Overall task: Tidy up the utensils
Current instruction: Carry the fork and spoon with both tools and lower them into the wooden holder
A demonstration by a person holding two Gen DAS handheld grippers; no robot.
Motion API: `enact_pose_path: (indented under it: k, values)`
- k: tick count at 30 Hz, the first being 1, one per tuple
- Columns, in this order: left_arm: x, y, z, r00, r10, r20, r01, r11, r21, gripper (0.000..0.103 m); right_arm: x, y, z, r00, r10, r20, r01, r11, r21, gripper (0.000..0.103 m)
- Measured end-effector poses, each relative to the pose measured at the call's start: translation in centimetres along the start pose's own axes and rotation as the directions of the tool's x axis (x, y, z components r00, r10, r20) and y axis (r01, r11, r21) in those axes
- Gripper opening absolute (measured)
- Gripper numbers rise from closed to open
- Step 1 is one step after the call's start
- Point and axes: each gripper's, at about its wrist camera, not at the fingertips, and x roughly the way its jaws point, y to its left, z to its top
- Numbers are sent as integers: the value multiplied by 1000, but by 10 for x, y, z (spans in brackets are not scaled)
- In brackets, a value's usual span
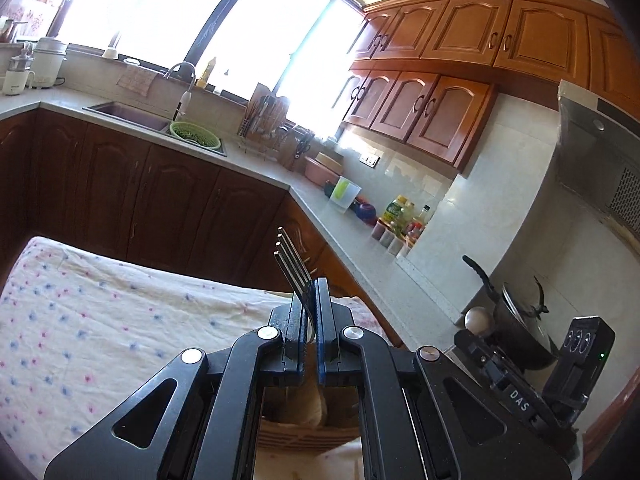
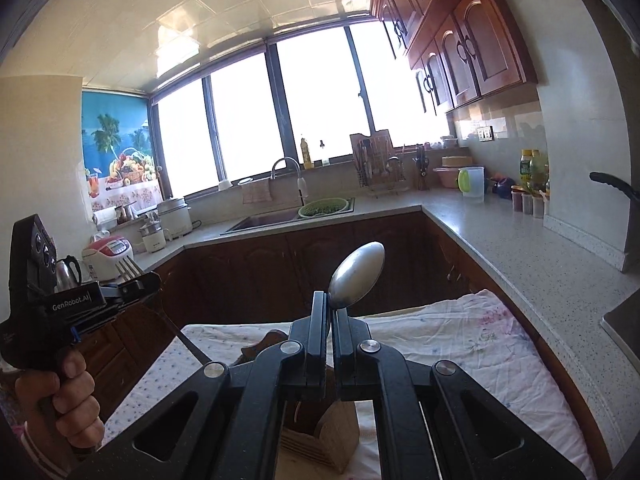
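Observation:
My left gripper (image 1: 310, 292) is shut on a metal fork (image 1: 290, 260) whose tines point up and away; its handle hangs below toward a wooden utensil holder (image 1: 296, 432) glimpsed between the arms. My right gripper (image 2: 330, 308) is shut on a metal spoon (image 2: 356, 276), bowl up, above a wooden utensil holder (image 2: 332, 436) on the flowered cloth. The left gripper (image 2: 136, 282) with its fork (image 2: 128, 268) also shows at the left of the right wrist view, held in a hand. The right gripper's body (image 1: 532, 384) shows at lower right of the left wrist view.
A table with a flowered cloth (image 1: 100, 320) lies below both grippers. Dark cabinets and an L-shaped counter (image 2: 500, 240) surround it, with a sink (image 2: 264, 220), green colander (image 2: 324, 206), bottles (image 1: 404, 216) and a black pot (image 1: 520, 320).

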Motion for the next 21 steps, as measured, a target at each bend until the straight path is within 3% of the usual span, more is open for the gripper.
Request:
enact_pose_path:
  k: [10,21]
  values:
    - [52,23,-45,994,67,-91,-64,997,35,3,59,-2,-52,991,-9,-136,5,1000,-29,2]
    - [57,26,-59,989,94,-115,-89,995,50,3,68,-6,-60,984,-3,-176,2,1000,-9,2]
